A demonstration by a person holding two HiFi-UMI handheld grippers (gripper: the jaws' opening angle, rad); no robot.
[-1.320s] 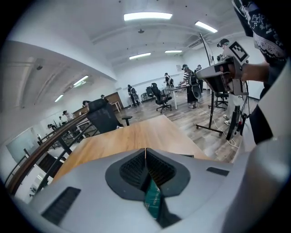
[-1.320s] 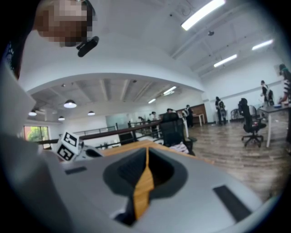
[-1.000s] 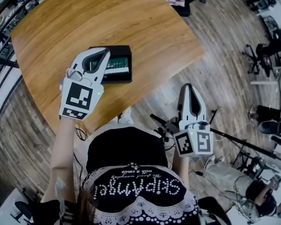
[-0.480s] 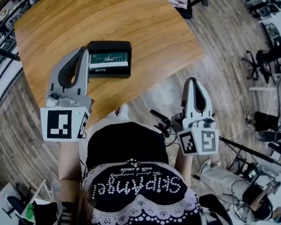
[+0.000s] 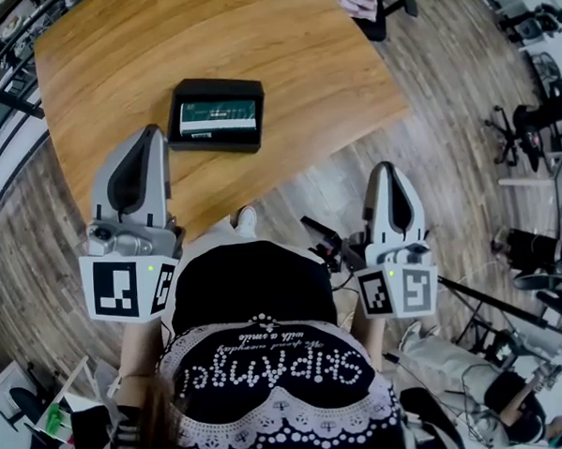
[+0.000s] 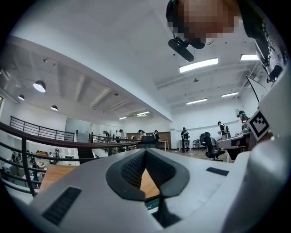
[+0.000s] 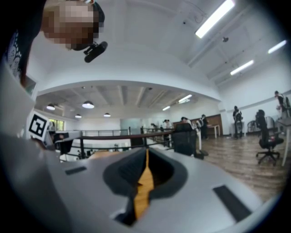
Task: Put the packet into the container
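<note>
1. I am holding my left claw (image 5: 152,134) level over the near edge of the wooden table (image 5: 281,40). Its jaws are pressed fully together with nothing between the ribbed pads (image 6: 132,168). Its tip is lying just to the left of the container, nearer to me, and is not touching it.
2. The black container (image 5: 216,147) is sitting flat on the table, open side up. The green-and-white packet (image 5: 219,116) is lying inside it, filling most of the tray.
3. I am standing at the table's near edge, my black top (image 5: 252,291) showing at the bottom of the head view.
4. I am carrying my right claw (image 5: 383,168) level off the table's edge, above the plank floor (image 5: 443,98) and well apart from the container. Its jaws are meeting at the tip and gripping nothing; only a thin sliver of wood is showing through the slit behind the pads.
</note>
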